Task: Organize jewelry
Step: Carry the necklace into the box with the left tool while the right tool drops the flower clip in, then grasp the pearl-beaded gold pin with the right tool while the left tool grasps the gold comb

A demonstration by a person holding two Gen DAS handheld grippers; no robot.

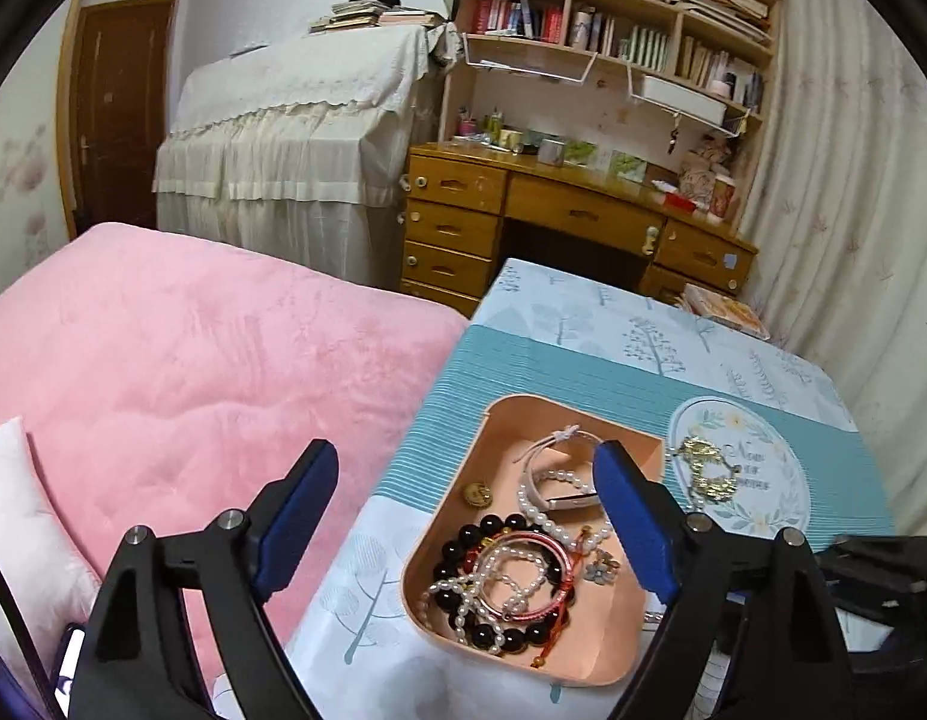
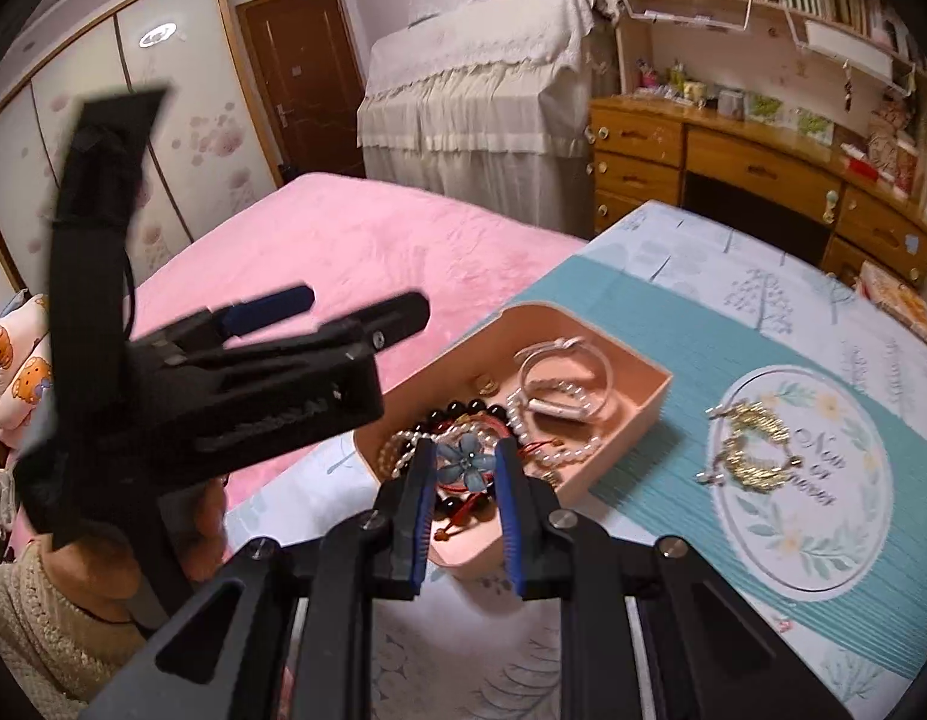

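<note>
A peach tray (image 1: 505, 414) (image 2: 637, 414) on the table holds several pieces: dark bead bracelet (image 1: 463, 540), pearl strands (image 1: 553, 516), pink bangle (image 1: 523, 576), a white watch (image 2: 562, 405) and a gold coin (image 1: 478, 493). A gold chain piece (image 1: 706, 468) (image 2: 751, 447) lies on the cloth right of the tray. My right gripper (image 2: 465, 459) is shut on a blue flower piece (image 2: 465, 459) over the tray's near end. My left gripper (image 1: 463, 462) is open and empty above the tray's left edge; it also shows in the right wrist view (image 2: 319, 306).
The table wears a teal and white cloth (image 1: 583, 360) with a round printed emblem (image 2: 811, 480). A pink bed (image 1: 193, 360) lies to the left. A wooden desk (image 1: 553, 204) with shelves and a cloth-covered piano (image 1: 295, 138) stand behind.
</note>
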